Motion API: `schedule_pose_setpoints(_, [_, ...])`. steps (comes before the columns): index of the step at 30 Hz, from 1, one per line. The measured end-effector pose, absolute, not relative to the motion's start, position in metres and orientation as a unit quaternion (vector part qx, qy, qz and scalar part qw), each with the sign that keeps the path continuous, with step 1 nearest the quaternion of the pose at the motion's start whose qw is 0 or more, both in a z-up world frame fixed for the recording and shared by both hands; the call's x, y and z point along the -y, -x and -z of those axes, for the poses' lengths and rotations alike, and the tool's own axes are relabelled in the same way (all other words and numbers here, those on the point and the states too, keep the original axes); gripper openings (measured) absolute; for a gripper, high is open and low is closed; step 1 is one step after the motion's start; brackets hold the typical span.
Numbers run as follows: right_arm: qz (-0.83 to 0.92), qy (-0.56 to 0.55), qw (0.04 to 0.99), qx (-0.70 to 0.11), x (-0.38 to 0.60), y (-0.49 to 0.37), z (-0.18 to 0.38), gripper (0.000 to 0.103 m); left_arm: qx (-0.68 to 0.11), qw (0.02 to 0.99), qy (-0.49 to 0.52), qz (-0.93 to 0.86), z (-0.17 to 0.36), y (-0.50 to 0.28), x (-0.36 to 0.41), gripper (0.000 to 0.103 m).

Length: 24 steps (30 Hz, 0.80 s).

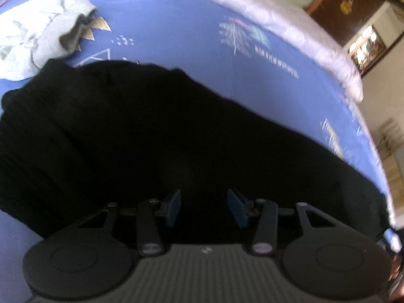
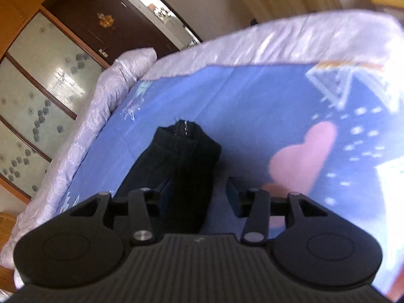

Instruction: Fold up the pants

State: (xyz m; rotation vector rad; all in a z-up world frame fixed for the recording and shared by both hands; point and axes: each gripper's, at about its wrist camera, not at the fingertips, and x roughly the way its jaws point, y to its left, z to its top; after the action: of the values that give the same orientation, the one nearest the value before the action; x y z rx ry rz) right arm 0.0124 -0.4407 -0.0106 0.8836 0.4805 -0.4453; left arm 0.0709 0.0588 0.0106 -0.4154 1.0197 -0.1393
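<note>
While spread on the blue bed sheet (image 1: 192, 25), black pants (image 1: 126, 139) beside a gray cloth (image 1: 38, 38); brown wardrobe (image 2: 106, 25) behind the bed; folds lost in the dark cloth; left tongs (image 1: 204, 208) wide, holding nothing, over the pants; right tongs (image 2: 195, 197) wide, pants end (image 2: 186, 156) between, touching or not hard to tell.
</note>
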Motion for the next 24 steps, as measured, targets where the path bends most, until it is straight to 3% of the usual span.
schedule_pose_setpoints(5, [0.208,-0.408,0.861,-0.220,0.470,-0.018,0.006,0.050,-0.482,0.857,0.168,0.063,-0.007,-0.081,-0.054,0.042])
schedule_pose_setpoints(7, [0.204,-0.394,0.864,-0.240,0.470,-0.031,0.006,0.028,-0.482,0.858,0.165,0.060,-0.006,-0.084,-0.054,0.042])
schedule_pose_setpoints(9, [0.205,-0.378,0.863,-0.267,0.463,-0.038,0.004,0.019,-0.481,0.859,0.163,0.058,-0.006,-0.084,-0.054,0.042])
schedule_pose_setpoints(15, [0.170,-0.344,0.892,-0.239,0.432,-0.017,-0.028,0.015,-0.499,0.848,0.168,0.058,-0.016,-0.084,-0.052,0.043])
schedule_pose_setpoints(19, [0.117,-0.261,0.930,-0.229,0.380,-0.006,-0.057,0.015,-0.493,0.837,0.205,0.117,-0.042,-0.092,-0.033,0.043])
schedule_pose_setpoints(24, [0.056,-0.172,0.955,-0.236,0.307,-0.001,-0.059,0.015,-0.500,0.811,0.205,0.226,-0.068,-0.110,0.042,0.064])
